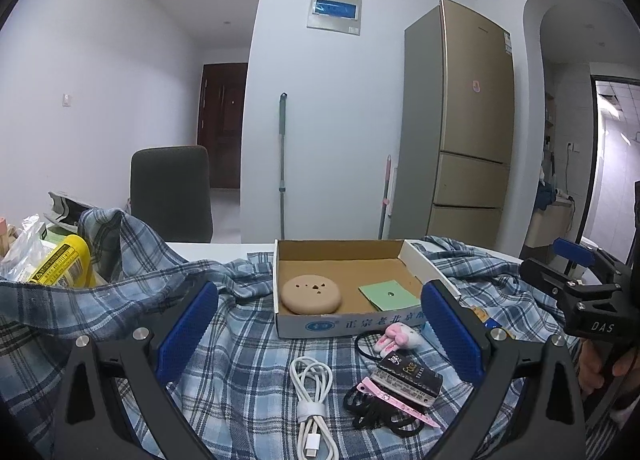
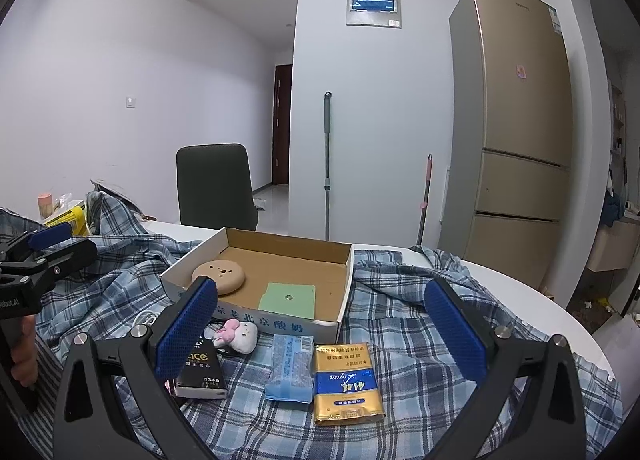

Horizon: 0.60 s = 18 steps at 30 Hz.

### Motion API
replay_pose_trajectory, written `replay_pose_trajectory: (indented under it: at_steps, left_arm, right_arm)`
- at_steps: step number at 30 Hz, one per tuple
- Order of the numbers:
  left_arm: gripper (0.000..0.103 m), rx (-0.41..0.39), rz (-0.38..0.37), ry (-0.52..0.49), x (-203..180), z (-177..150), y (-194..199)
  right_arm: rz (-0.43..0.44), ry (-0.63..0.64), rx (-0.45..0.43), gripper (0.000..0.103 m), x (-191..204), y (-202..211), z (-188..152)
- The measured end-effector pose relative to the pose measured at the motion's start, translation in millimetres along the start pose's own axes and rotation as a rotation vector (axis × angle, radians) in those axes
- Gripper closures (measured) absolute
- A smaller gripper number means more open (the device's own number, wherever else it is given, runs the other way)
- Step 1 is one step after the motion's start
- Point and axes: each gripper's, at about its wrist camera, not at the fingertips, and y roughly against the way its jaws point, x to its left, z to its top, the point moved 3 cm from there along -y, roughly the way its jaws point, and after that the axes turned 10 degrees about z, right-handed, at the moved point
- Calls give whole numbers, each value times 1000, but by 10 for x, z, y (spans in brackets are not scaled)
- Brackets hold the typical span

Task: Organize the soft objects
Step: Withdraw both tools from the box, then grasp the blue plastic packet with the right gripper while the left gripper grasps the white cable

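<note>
Evidently both tongs hang wide open and empty over the plaid cloth [image 2: 400,340], likely poised to choose a soft item for the cardboard box [image 1: 340,260]. Between the left tongs [image 1: 320,324], the plush toy [image 1: 398,336] lies toward the right pad, the white cable [image 1: 312,396] nearer. Between the right tongs [image 2: 320,328] sit the blue packet [image 2: 290,368] and gold packet [image 2: 346,384].

Your shallow cardboard box [image 2: 256,280] sat open on the plaid cloth [image 2: 400,360], holding a round tan cushion [image 2: 218,275] at its left and a flat green square [image 2: 287,300] beside it. In front of the box lay your pink-eared plush [image 2: 236,334], a blue tissue pack [image 2: 290,370] and a gold packet [image 2: 347,384], side by side.
</note>
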Motion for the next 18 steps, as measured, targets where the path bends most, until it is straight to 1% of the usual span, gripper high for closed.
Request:
replay_pose_trajectory:
  at_steps: [6,12,14,16,17,18]
  left_arm:
    - [0,-4,-5,-3,-1,1,5]
    - [0,9,0,3,7,-2,-18]
    - [0,35,-1,7,22,-10,-51]
    - [0,68,2,14,50,-20,-95]
    - [0,85,0,20,66,-24,-117]
    - [0,101,1,27,85,-28,-141]
  right_arm:
    - [0,-20,8,0,-36,-22,-13]
    - [6,-32,15,0,-55,-36,-19]
    - [38,-44,22,0,-57,-39,-25]
    - [82,-63,53,0,-63,-92,-38]
    - [99,-73,75,1,-68,-132,-44]
    - [119,-82,97,5,-66,-170,-51]
